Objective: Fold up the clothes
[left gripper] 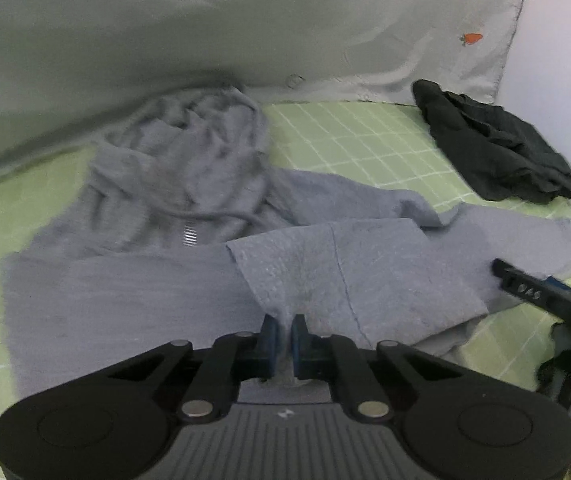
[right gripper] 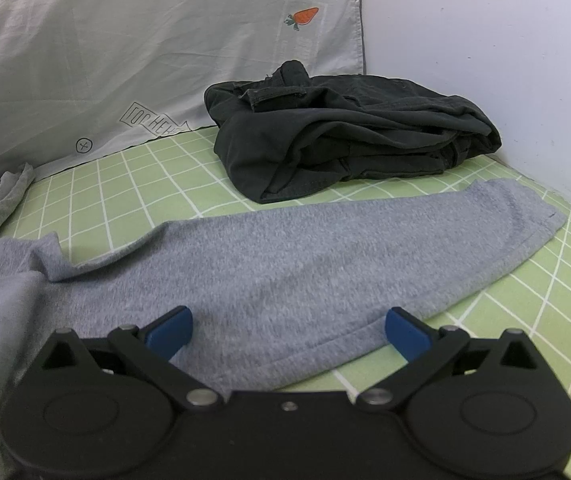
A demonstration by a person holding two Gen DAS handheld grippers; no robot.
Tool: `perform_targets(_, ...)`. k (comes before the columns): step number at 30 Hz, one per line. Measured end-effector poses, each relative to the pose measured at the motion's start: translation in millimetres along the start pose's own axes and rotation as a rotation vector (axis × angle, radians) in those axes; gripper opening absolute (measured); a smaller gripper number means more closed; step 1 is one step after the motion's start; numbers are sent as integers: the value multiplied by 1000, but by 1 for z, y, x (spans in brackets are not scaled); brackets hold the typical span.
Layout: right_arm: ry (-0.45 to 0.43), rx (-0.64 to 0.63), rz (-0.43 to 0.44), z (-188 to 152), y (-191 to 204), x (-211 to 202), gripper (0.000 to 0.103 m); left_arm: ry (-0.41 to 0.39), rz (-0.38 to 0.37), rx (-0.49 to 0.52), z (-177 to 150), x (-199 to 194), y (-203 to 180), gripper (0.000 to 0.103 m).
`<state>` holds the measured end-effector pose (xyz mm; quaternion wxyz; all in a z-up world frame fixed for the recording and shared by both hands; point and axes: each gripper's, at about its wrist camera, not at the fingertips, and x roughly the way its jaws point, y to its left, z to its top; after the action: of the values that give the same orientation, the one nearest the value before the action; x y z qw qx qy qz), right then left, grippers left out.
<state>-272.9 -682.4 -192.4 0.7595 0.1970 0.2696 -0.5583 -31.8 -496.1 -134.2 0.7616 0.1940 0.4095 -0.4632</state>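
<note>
A grey hoodie (left gripper: 189, 216) lies spread on the green checked sheet (left gripper: 365, 140), hood at the far side against a pale grey pillowcase (left gripper: 165, 20) (printed with small carrots). The left gripper (left gripper: 283, 338) has its blue pads pinched together on a folded-over flap of the hoodie at its near edge. The right gripper (right gripper: 288, 328) is spread wide, holding nothing, over the hoodie's sleeve (right gripper: 325, 248). A crumpled black garment (right gripper: 345, 136) sits just beyond the sleeve, far right.
</note>
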Motion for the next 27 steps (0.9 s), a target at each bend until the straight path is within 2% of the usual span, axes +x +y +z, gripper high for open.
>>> perform_targets(3, 0, 1, -2, 0, 0, 0, 103, -17, 64, -22, -3, -11, 17, 8)
perform_targets(11, -1, 4, -6, -1, 1, -1, 103, -17, 208, -183, -18, -28, 74, 8)
perform_targets(14, -1, 5, -7, -1, 1, -1, 103, 6, 287, -236, -24, -28, 92, 16)
perform_targets(16, -1, 6, -7, -1, 1, -1, 103, 20, 318, -227, -26, -26, 93, 19)
perform_targets(17, -1, 5, -7, -1, 1, -1, 103, 26, 330, -218, -27, -25, 92, 22)
perform_targets(19, -1, 4, -6, -1, 0, -1, 103, 39, 354, -201, -28, -22, 90, 40)
perform_targets(20, -1, 3, -5, 0, 0, 0, 103, 46, 366, -192, -29, -21, 89, 44)
perform_targets(22, -1, 2, -3, 0, 0, 0, 103, 59, 389, -174, -31, -19, 87, 61)
perform_targets(27, -2, 1, 0, -1, 0, 0, 103, 91, 448, -130, -34, -13, 83, 75)
